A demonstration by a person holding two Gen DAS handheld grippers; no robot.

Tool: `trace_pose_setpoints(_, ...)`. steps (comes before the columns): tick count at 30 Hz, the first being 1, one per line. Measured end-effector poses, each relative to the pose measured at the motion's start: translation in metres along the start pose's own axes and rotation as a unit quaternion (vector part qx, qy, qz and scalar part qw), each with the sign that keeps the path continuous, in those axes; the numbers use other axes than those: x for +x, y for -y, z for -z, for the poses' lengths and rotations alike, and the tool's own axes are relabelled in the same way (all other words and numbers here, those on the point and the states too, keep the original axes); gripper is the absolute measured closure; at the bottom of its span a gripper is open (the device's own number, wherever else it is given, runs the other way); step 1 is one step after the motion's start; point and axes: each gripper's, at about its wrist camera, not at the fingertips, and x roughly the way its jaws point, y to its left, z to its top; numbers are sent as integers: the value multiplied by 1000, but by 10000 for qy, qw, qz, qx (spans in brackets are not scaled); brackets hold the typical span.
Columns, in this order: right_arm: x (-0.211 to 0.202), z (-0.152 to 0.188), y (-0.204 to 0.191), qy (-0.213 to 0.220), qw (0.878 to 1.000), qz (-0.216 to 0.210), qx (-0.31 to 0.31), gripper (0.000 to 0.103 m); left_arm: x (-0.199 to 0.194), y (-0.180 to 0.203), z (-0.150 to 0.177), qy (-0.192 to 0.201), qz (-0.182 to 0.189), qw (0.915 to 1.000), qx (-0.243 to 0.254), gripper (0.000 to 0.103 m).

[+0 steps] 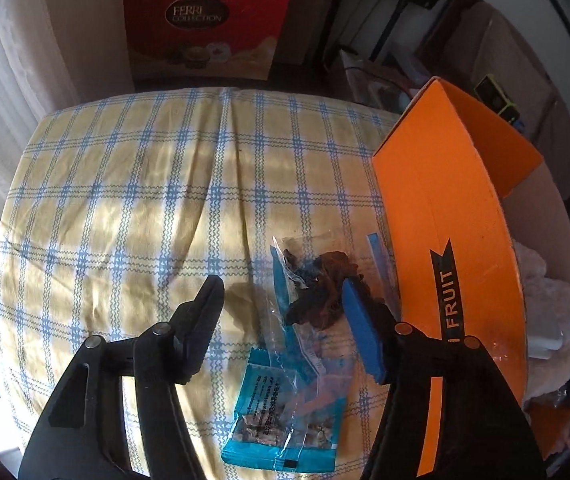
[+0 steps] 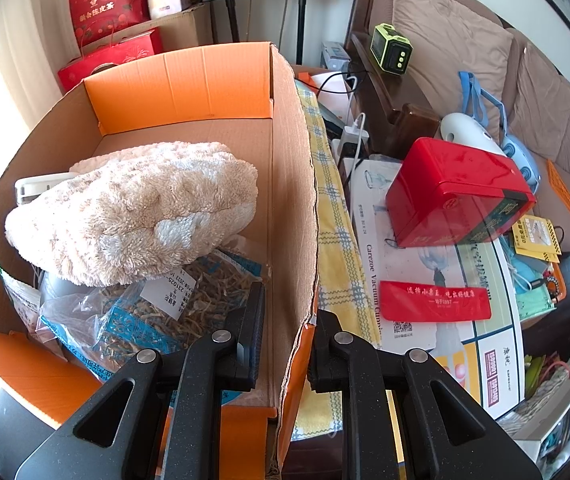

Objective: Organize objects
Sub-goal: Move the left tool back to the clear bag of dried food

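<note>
In the left wrist view a clear and blue plastic bag of dark dried food (image 1: 317, 300) lies on the yellow checked cloth (image 1: 145, 200), beside the orange cardboard box (image 1: 445, 208). My left gripper (image 1: 285, 292) is open, its fingers on either side of the bag's upper end, just above it. In the right wrist view my right gripper (image 2: 291, 312) straddles the box's right wall (image 2: 293, 208), one finger inside and one outside, gripping it. Inside the box lie a fluffy beige plush (image 2: 137, 208) and a bag of dried herbs (image 2: 173, 312).
A red Ferrero box (image 1: 205, 20) stands behind the cloth-covered table. To the right of the box are a red tin (image 2: 457, 196), a red packet (image 2: 433, 300), printed cartons, cables, a green device (image 2: 391, 48) and a brown sofa (image 2: 465, 52).
</note>
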Motion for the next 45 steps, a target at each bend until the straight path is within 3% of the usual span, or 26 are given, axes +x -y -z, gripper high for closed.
trace_pose_setpoints(5, 1, 0, 0, -4, 10000, 4, -9, 85, 8, 8, -2, -64, 78, 9999, 46, 56)
trace_pose_setpoints(6, 1, 0, 0, -4, 10000, 8, -12, 85, 8, 10, -2, -54, 53, 9999, 102, 68)
trace_pose_setpoints(7, 1, 0, 0, -5, 10000, 5, -13, 85, 9, 12, -2, -99, 89, 9998, 136, 73)
trace_pose_setpoints(12, 1, 0, 0, -3, 10000, 3, -6, 85, 4, 14, -3, -7, 27, 9999, 158, 84)
trace_pose_setpoints(17, 1, 0, 0, -10, 10000, -1, -12, 85, -13, 11, -1, 174, 104, 9997, 128, 86)
trace_pose_setpoints(28, 1, 0, -1, -10, 10000, 4, -11, 85, -90, 10, -1, 897, 531, 9945, 16, 87)
trace_pose_setpoints(37, 1, 0, -1, -9, 10000, 1, -11, 85, -137, 48, 6, 1245, 911, 9873, 370, 93)
trace_pose_setpoints(38, 1, 0, -1, -10, 10000, 2, -11, 85, -140, 53, 6, 1273, 940, 9865, 416, 98)
trace_pose_setpoints(45, 1, 0, -1, -11, 10000, 1, -12, 85, -146, 78, 7, 1357, 882, 9839, 759, 103)
